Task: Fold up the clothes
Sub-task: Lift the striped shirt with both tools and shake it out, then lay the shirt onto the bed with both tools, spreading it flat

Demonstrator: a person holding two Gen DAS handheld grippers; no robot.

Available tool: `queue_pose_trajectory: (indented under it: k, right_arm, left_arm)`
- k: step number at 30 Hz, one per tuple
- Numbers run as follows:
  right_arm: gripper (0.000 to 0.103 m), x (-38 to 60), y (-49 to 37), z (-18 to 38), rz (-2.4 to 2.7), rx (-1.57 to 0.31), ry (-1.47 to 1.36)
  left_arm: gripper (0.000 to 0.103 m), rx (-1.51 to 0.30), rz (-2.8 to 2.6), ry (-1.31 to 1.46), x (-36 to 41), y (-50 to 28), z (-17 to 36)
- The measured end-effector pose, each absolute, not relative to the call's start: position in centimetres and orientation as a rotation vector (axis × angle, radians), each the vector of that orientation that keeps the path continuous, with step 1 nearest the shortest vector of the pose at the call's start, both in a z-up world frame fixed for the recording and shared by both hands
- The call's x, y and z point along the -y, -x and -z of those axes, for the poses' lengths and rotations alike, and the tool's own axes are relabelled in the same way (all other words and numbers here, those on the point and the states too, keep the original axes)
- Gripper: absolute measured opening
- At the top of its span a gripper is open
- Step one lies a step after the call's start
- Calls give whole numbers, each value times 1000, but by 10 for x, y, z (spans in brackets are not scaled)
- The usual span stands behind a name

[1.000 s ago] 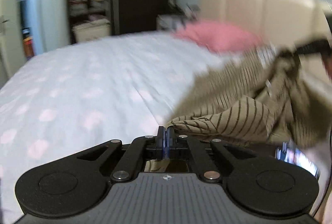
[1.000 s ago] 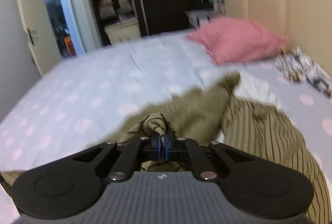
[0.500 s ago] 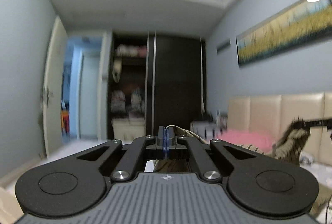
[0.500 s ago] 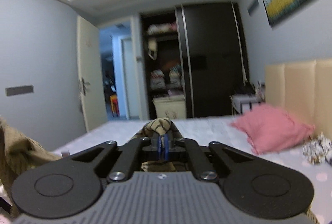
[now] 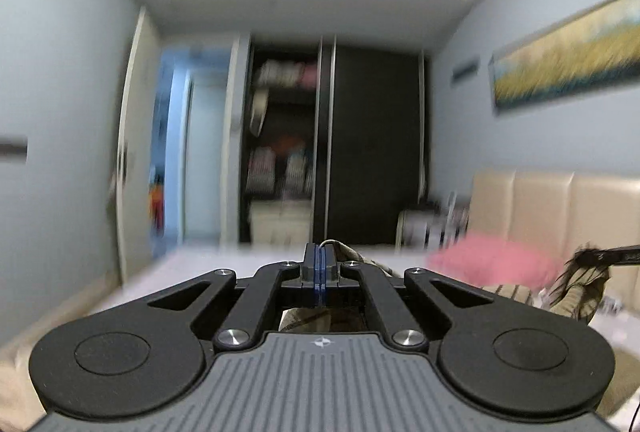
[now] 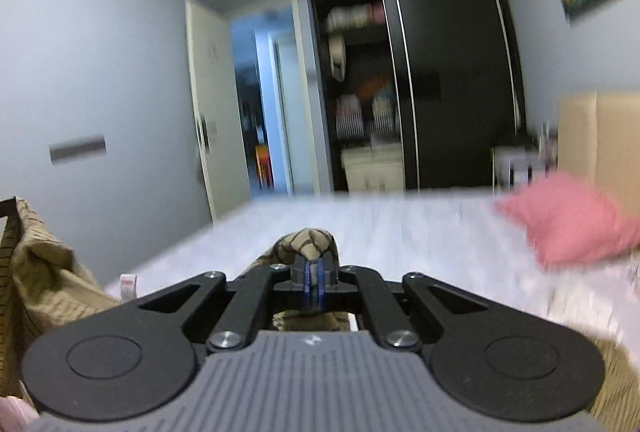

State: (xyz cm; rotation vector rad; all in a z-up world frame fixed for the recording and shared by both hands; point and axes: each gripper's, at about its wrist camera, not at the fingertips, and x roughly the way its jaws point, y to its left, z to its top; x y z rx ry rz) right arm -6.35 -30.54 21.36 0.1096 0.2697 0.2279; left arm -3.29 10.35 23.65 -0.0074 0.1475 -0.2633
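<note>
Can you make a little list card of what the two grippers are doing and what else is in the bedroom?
left gripper: shut on striped garment
right gripper: shut on striped garment
striped garment: olive with dark stripes, held up between both grippers
bed: pale sheet, below the garment
pink pillow: on the bed near the headboard
wardrobe: dark, one side open

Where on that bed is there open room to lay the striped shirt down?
The bedspread looks bare across its middle, from the doorway side toward the pink pillow. It is crowded by the headboard, where the pillow and other laundry lie.
</note>
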Motion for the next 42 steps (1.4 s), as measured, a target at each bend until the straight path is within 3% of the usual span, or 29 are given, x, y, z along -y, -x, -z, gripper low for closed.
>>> queue_pose_trajectory:
  k: [4, 11, 14, 15, 20, 22, 27, 30, 38, 41, 42]
  right_arm:
    - [5, 301, 17, -153, -201, -461, -126]
    - [6, 294, -62, -76, -189, -677, -153]
    - [22, 295, -87, -57, -182, -703, -165]
    - [36, 297, -95, -54, -160, -711, -174]
    - [41, 305, -114, -45, -172, -758, -197]
    - [59, 311, -114, -40, -185, -783, -216]
    - [64, 324, -108, -27, -208, -860, -284]
    - [74, 322, -101, -24, -228, -914, -234]
    - [76, 325, -80, -25, -246, -959, -206]
    - [70, 317, -71, -27, -275, -950, -159]
    - [63, 313, -68, -27, -288, -950, -143]
  left_arm:
    - [0, -383, 254, -36, -106, -28, -167]
    - [0, -638, 244, -102, -109, -105, -85]
    - [0, -729, 200, -155, -118, -129, -63]
    - [0, -753, 182, -158, -122, -134, -57]
    - [0, -836, 143, -163, -128, -158, -38]
    - [0, -869, 134, -172, -123, -166, -33]
    - [0, -932, 114, -174, -120, -178, -20]
    - [0, -945, 111, -182, -117, -181, -16]
    - [0, -954, 98, -192, -116, -177, -12]
    - [0, -947, 99, -195, -115, -172, -13]
    - [0, -944, 100, -187, -115, -170, -14]
